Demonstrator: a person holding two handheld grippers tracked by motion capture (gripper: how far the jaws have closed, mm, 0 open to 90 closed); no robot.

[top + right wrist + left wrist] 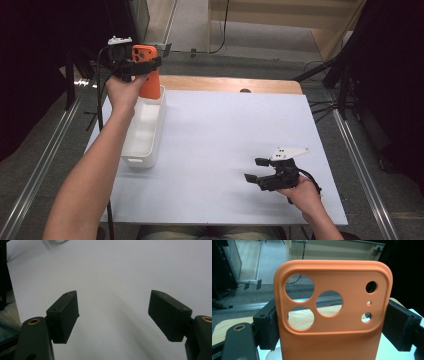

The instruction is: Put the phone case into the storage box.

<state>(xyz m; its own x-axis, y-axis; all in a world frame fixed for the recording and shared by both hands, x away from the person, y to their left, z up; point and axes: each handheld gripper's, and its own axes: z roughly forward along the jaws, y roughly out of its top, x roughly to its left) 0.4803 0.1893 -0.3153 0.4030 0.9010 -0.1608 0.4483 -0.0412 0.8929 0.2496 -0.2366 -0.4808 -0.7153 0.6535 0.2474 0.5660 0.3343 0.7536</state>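
Note:
An orange phone case (148,70) with round camera cut-outs stands upright above the far end of a white tray (145,131). My left gripper (144,63) is shut on it, one black pad against each long edge. In the left gripper view the orange phone case (332,325) is seen close up between the pads (268,323). My right gripper (256,170) rests low over the white sheet at the front right, jaws apart with nothing between them. The right gripper view looks past the right gripper (113,315) to bare white sheet.
A white sheet (220,150) covers the table, with a strip of wooden tabletop (235,84) along its far edge. The tray lies along the sheet's left side. Metal floor rails (45,165) run along both sides, and dark stands and cables crowd the far corners.

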